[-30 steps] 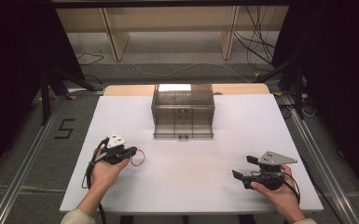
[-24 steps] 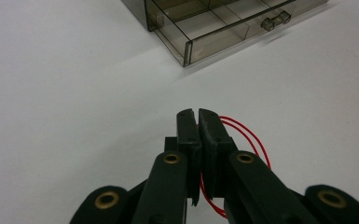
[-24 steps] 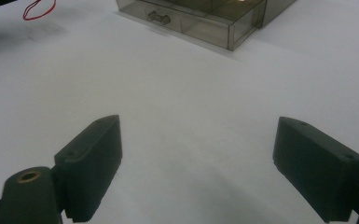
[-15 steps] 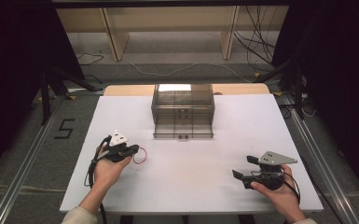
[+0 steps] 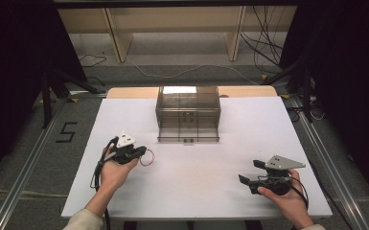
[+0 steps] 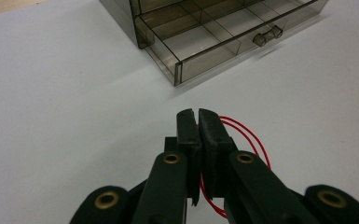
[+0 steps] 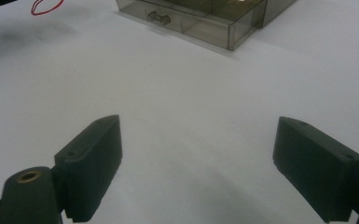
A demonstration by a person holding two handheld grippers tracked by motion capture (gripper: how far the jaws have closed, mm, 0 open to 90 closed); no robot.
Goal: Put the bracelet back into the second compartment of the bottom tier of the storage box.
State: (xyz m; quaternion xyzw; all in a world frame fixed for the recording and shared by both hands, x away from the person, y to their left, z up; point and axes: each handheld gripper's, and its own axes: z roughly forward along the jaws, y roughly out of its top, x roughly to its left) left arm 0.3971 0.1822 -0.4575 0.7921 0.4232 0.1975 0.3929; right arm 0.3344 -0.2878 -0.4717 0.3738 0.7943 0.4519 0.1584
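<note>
We keep our left gripper (image 6: pixel 197 122) closed on the thin red wire loop (image 6: pixel 254 140), just above the white table (image 5: pixel 196 177), because the open drawer (image 5: pixel 188 135) stands ready ahead. Our right gripper (image 7: pixel 198 172) waits with jaws wide apart, holding nothing.

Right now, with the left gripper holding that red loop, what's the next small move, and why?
Probably carry the left gripper forward toward the open drawer of the clear drawer box. Its jaws are shut on the red wire loop, the drawer is pulled out with empty compartments showing, and bare table lies between them. The right gripper rests open, well aside.
</note>
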